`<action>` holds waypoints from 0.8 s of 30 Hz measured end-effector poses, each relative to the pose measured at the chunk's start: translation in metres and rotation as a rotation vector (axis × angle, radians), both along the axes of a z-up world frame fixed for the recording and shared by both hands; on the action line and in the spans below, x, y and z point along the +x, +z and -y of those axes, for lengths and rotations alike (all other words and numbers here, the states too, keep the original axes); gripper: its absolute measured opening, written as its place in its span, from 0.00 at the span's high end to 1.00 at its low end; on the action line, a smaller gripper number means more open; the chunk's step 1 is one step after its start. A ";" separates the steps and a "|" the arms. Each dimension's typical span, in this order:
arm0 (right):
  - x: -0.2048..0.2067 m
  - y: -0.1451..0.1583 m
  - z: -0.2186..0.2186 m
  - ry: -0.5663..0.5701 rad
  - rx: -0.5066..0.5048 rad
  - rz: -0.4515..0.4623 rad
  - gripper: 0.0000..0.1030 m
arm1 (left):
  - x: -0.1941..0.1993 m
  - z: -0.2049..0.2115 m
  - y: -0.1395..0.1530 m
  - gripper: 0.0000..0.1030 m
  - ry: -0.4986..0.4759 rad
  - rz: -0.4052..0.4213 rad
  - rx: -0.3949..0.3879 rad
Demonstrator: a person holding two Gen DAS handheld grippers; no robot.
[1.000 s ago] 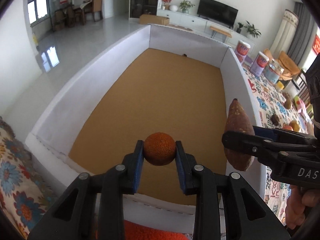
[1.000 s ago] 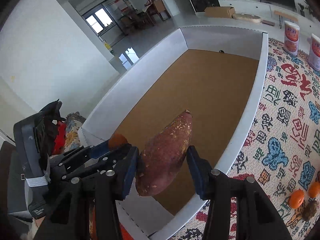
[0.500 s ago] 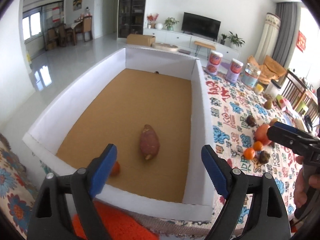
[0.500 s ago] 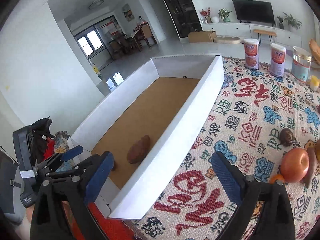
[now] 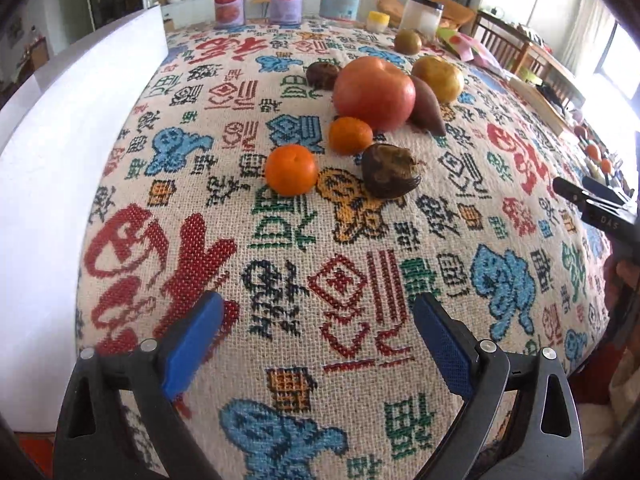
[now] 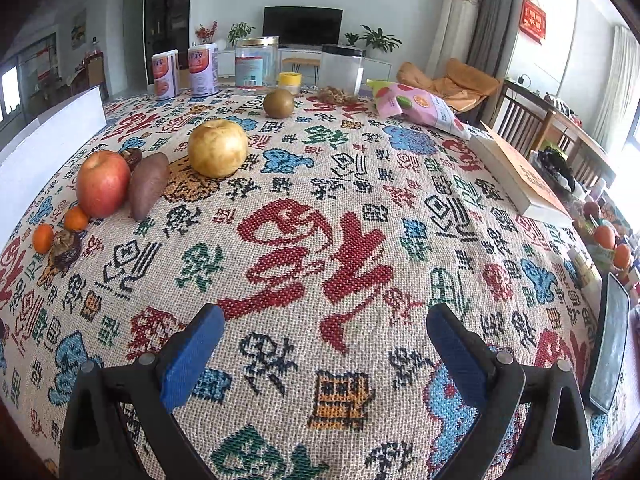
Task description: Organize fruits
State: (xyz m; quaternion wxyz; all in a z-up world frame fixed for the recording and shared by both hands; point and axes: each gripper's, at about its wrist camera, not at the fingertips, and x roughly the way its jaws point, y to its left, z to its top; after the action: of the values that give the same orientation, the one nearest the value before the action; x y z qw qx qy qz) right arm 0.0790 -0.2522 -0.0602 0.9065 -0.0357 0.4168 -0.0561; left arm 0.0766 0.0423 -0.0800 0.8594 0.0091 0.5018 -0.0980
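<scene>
Two grippers angle steeply down over the patterned tablecloth, each with nothing between its blue pads. The left gripper has just been opening and now stands wide over bare cloth. The right gripper has likewise just been opening and stands wide over a large red character in the weave; in the left wrist view its black jaw tips enter at 3 o'clock, with part of the holding hand below them.

In the left wrist view the fruit cluster lies at 12 o'clock from the left gripper, well apart from it:
- near tangerine, just beside a dark wrinkled fruit;
- second tangerine, touching the red apple;
- sweet potato, leaning on the apple;
- yellow pear, behind.

The white box wall stands at 9 o'clock. In the right wrist view the same cluster sits at 10 o'clock.
</scene>
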 end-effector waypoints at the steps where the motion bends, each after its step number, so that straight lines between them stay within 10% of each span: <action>1: 0.001 0.002 0.008 -0.013 0.010 0.000 0.02 | 0.002 0.000 -0.002 0.05 -0.016 0.051 0.049; 11: 0.012 -0.021 0.009 0.010 -0.082 -0.057 0.01 | 0.074 0.000 -0.006 0.00 -0.209 0.128 0.044; 24: 0.017 -0.028 0.032 -0.016 0.099 -0.095 0.00 | 0.115 0.006 -0.007 0.00 -0.276 0.127 0.031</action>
State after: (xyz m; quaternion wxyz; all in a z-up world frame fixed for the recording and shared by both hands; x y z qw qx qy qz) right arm 0.0964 -0.2844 -0.0886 0.8858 0.0097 0.4621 -0.0409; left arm 0.1913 0.0359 -0.0865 0.8674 0.0976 0.4421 -0.2067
